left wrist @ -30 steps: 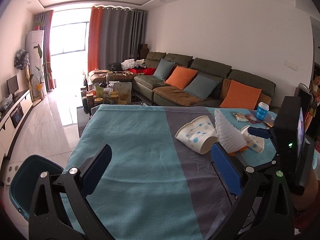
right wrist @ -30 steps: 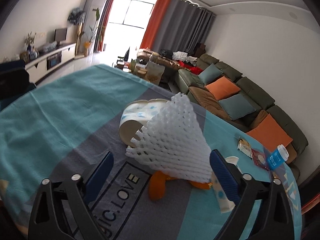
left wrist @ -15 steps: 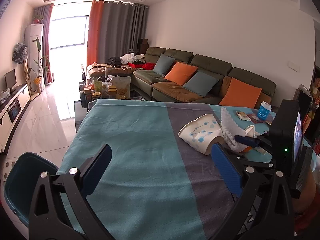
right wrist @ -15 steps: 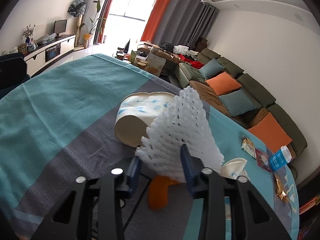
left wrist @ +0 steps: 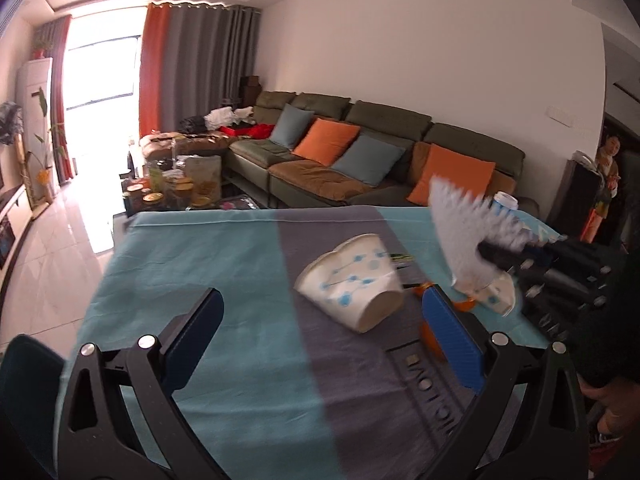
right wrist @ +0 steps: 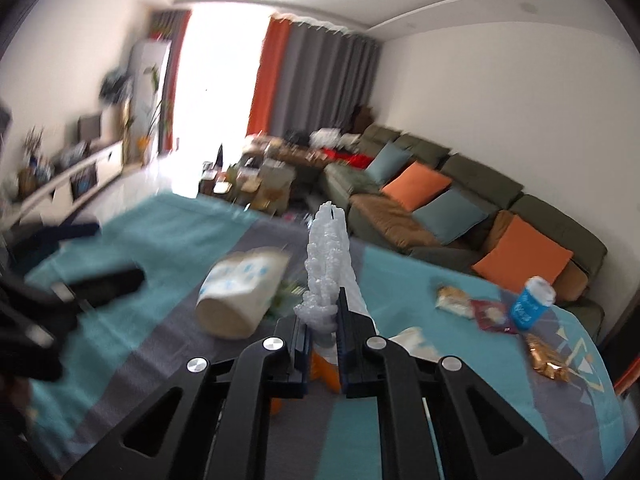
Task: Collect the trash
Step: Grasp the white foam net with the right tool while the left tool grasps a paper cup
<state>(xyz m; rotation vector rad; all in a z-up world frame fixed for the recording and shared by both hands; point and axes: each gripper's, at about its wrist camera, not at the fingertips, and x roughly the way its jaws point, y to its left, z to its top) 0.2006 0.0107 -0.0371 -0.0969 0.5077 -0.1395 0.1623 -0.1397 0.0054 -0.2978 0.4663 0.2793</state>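
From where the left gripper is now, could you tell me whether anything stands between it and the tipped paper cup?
Nothing visible does. The left gripper is open, and only bare tablecloth lies between its fingers and the tipped paper cup. The orange peel sits off by its right finger.

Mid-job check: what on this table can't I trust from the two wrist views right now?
- Orange scrap: right wrist view, mostly hidden behind the right hand-held gripper and its foam net.
- Wrappers: right view, motion-blurred, labels unreadable.
- Bin: left view, cut off by the edge and the left hand-held gripper.
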